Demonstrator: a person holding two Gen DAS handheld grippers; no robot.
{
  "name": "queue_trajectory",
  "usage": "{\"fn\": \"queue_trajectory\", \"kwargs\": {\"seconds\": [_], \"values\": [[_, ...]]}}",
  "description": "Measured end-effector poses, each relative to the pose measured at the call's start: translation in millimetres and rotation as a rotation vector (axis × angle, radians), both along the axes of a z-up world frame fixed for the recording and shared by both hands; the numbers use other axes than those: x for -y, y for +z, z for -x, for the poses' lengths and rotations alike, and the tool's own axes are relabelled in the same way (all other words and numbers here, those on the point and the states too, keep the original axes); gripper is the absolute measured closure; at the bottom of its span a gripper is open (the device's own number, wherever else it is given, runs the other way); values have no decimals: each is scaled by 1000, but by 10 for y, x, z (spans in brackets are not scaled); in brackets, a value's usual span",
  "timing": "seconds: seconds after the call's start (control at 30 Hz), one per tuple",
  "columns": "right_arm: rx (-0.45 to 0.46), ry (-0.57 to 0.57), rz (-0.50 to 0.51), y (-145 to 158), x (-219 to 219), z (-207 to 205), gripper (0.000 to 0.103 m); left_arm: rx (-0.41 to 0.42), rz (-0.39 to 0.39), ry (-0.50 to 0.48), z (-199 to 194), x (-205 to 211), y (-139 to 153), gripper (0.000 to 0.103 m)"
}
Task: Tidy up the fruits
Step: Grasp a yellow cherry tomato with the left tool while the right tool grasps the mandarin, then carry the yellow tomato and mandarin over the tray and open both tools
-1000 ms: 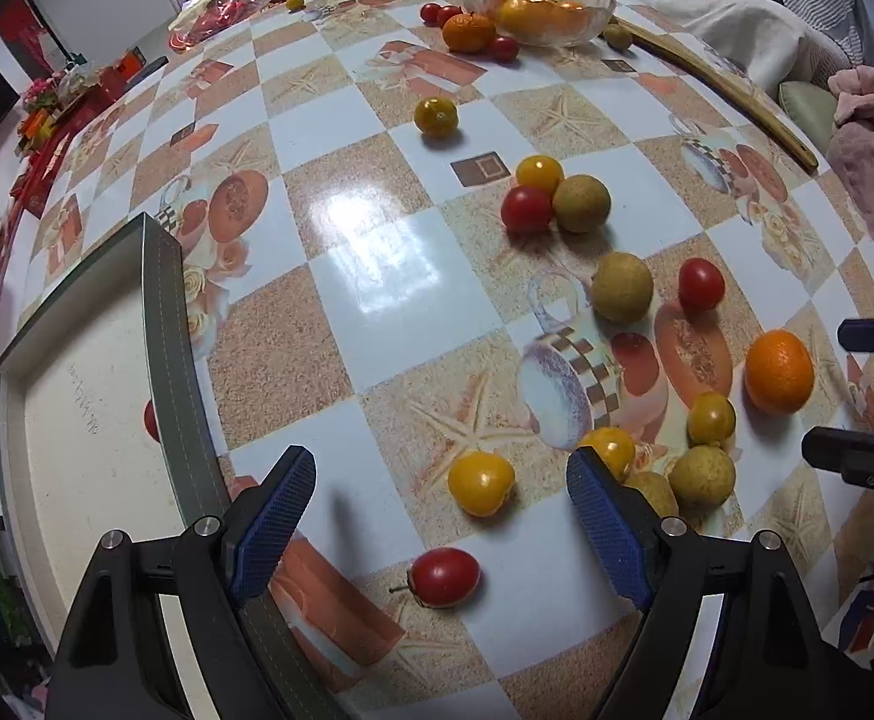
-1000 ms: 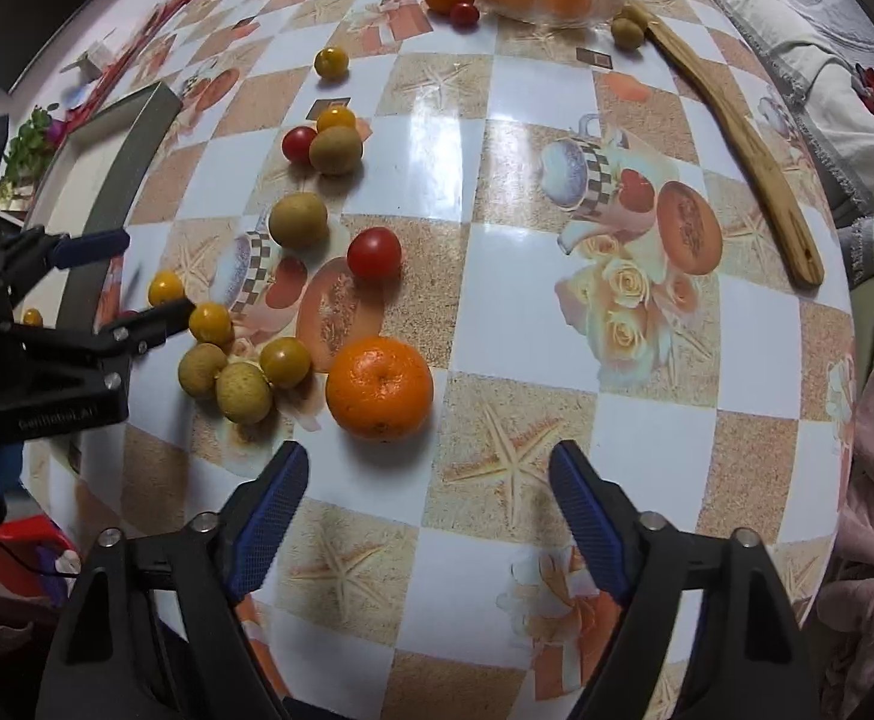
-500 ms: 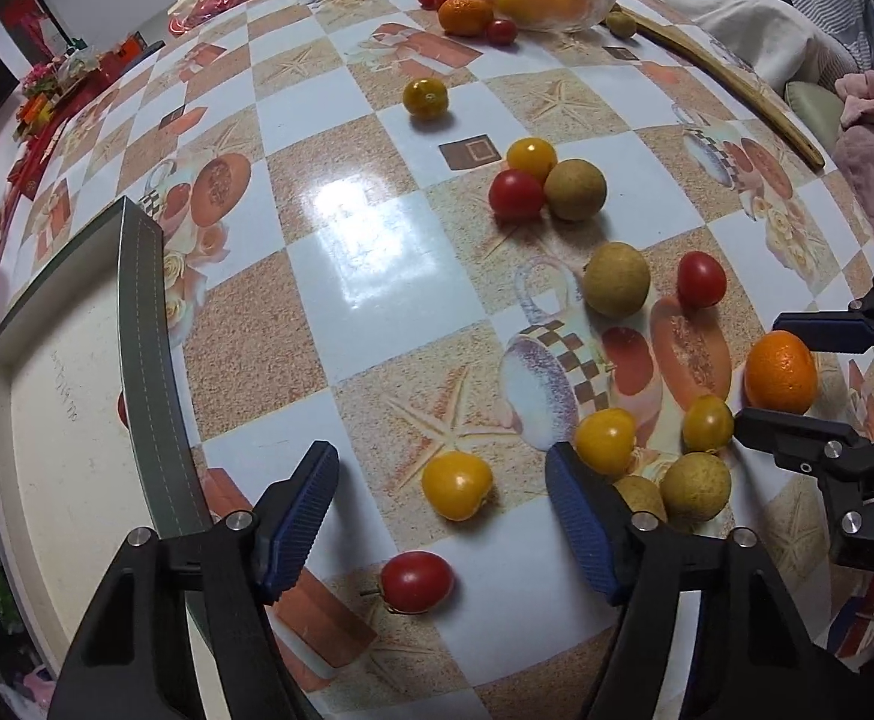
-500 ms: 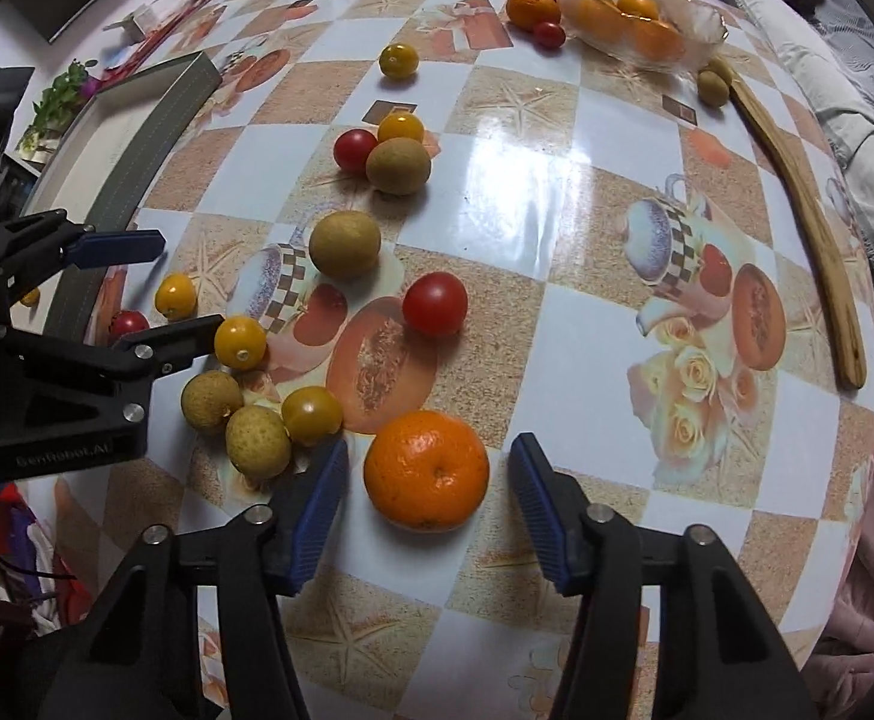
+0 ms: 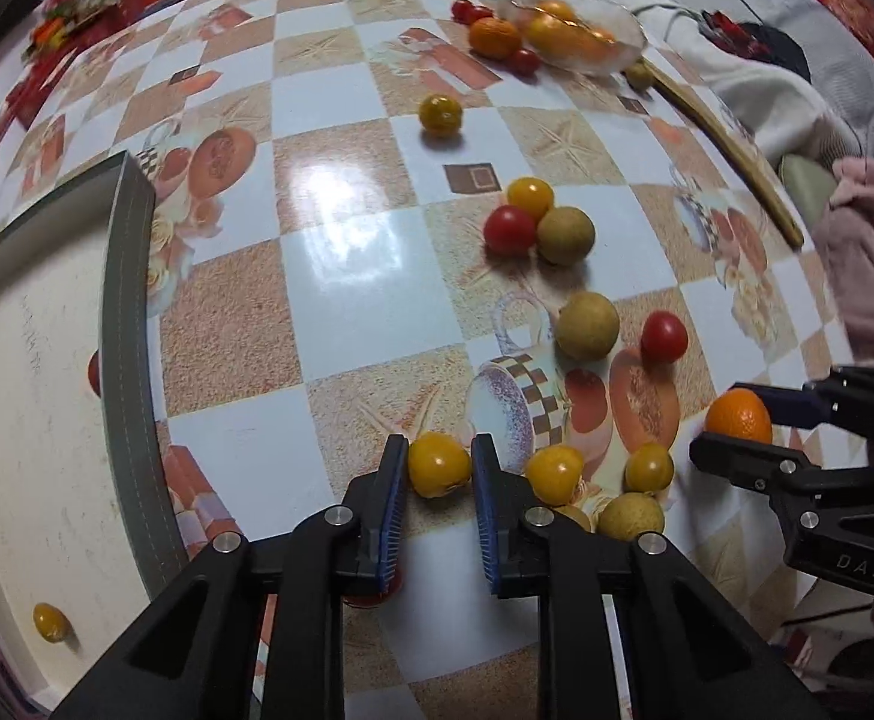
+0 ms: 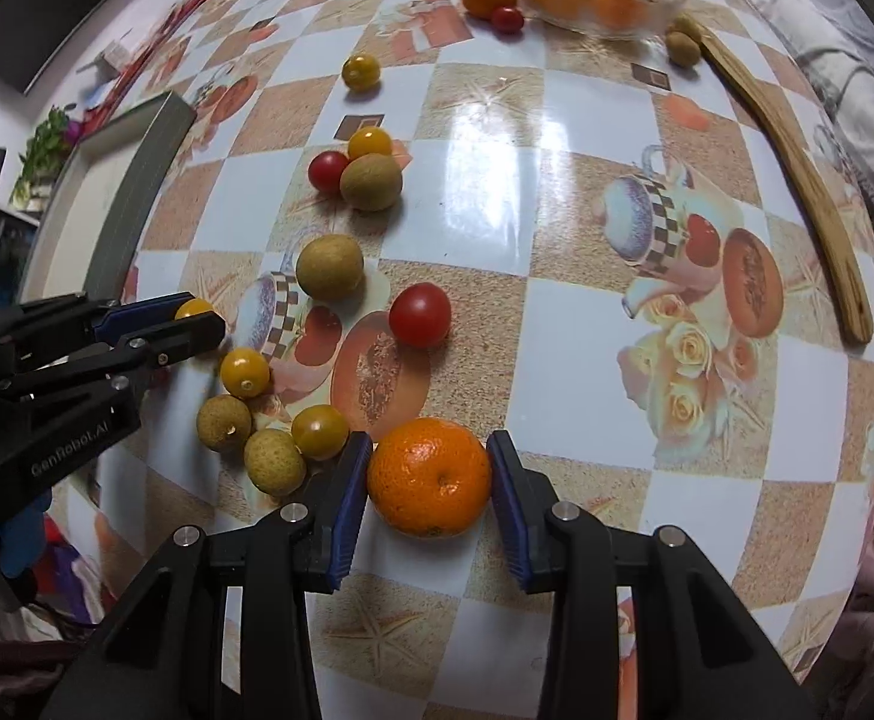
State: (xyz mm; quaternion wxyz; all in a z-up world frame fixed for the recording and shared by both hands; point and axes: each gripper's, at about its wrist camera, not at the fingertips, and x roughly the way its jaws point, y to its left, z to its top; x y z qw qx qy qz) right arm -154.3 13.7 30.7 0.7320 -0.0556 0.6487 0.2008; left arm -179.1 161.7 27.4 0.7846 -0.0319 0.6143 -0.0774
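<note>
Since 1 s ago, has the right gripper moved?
Yes. The right gripper went forward and left across the table and closed in on the orange, which now sits between its pads.

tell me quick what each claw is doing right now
Left claw: shut on the yellow tomato.
Right claw: shut on the orange, on the table.

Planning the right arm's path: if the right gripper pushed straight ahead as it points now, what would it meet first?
The orange, already between the right gripper jaws. Beyond it, probably the red tomato, though depth is unclear.
</note>
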Motion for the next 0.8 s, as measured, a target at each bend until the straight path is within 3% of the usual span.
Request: {"fn": "queue_trajectory", "kwargs": {"seconds": [0.53, 0.8], "values": [[-8, -2, -21, 187, -154, -35, 61, 19, 24, 52, 6, -318, 211, 80], [7, 42, -22, 338, -411, -52, 61, 47, 9, 136, 78, -657, 354, 80]]}}
